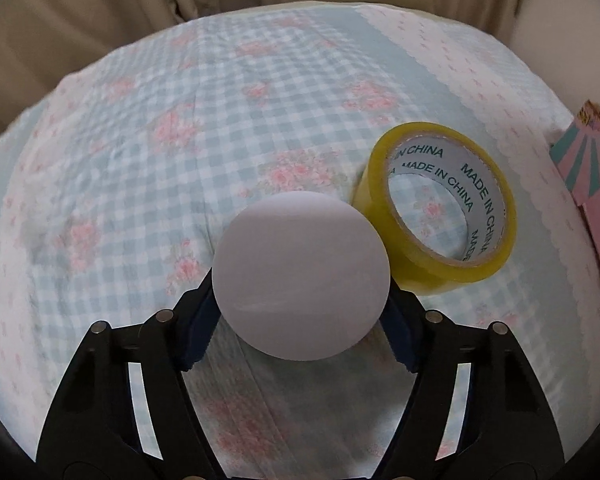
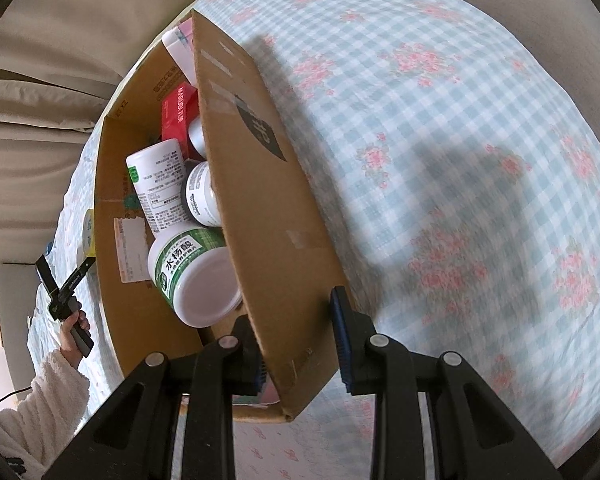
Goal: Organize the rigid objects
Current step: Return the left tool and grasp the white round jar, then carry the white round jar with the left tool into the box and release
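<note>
In the left wrist view my left gripper (image 1: 300, 320) is shut on a round white jar (image 1: 300, 276), its flat lid facing the camera, held just above the checked floral cloth. A roll of yellow tape (image 1: 440, 208) lies right beside the jar. In the right wrist view my right gripper (image 2: 300, 340) straddles the side wall of a cardboard box (image 2: 260, 200); one finger is inside, one outside, with a gap beside the wall. The box holds several white jars (image 2: 196, 276), a white bottle (image 2: 160, 184) and a red carton (image 2: 178, 116).
A pink and teal box (image 1: 596, 200) stands at the right edge of the left wrist view. Beige curtains (image 1: 100, 8) hang behind the bed. The left hand-held gripper and a white sleeve (image 2: 60, 312) show beyond the box in the right wrist view.
</note>
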The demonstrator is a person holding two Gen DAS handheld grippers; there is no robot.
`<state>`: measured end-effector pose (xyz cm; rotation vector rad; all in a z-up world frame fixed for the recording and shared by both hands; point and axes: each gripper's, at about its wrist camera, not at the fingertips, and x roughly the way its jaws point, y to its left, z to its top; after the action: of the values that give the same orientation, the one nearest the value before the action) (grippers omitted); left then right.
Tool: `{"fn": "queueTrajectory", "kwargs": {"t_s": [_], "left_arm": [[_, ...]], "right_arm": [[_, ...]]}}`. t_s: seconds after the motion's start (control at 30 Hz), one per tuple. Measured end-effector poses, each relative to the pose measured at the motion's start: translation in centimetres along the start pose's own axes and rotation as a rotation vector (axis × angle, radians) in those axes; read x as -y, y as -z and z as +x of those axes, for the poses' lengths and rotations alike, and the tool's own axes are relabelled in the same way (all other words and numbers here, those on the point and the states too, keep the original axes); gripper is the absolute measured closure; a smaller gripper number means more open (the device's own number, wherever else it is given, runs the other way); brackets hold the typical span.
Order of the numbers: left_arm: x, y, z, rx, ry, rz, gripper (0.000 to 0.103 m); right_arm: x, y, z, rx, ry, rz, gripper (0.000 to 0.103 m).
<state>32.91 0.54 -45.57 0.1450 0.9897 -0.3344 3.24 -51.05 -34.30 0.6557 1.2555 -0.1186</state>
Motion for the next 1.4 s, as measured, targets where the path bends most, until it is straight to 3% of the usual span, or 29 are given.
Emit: {"fn": "queueTrajectory", "kwargs": {"t_s": [0.4, 0.6, 0.77, 0.9, 1.1, 1.4], "left_arm": [[-0.4, -0.4, -3.0, 0.021, -0.013, -0.044, 0.035], [0.3, -2.0, -8.1, 0.056, -0.021, -0.097, 0.035], [3.1, -4.9, -13.7, 0.100, -0.025, -0.118, 0.035], [6.7, -7.5, -17.6, 0.131, -0.015, -0.134, 0.035], [15.0, -11.3, -21.1, 0.168, 0.045, -0.138, 0.035], [28.9, -12.9, -20.2, 0.144, 0.174, -0.078, 0.035]], "right_arm": [[0.1, 0.1, -0.1, 0.004, -0.006, -0.001, 0.077], [0.1, 0.1, -0.1, 0.001, -0.003, -0.006, 0.077], [0.0, 0.1, -0.1, -0.001, -0.009, -0.011, 0.077], [0.0, 0.0, 0.0, -0.007, -0.013, -0.015, 0.077], [0.0, -0.2, 0.2, -0.017, -0.019, -0.025, 0.077], [0.5, -0.6, 0.3, -0.032, -0.047, -0.028, 0.076]]}}
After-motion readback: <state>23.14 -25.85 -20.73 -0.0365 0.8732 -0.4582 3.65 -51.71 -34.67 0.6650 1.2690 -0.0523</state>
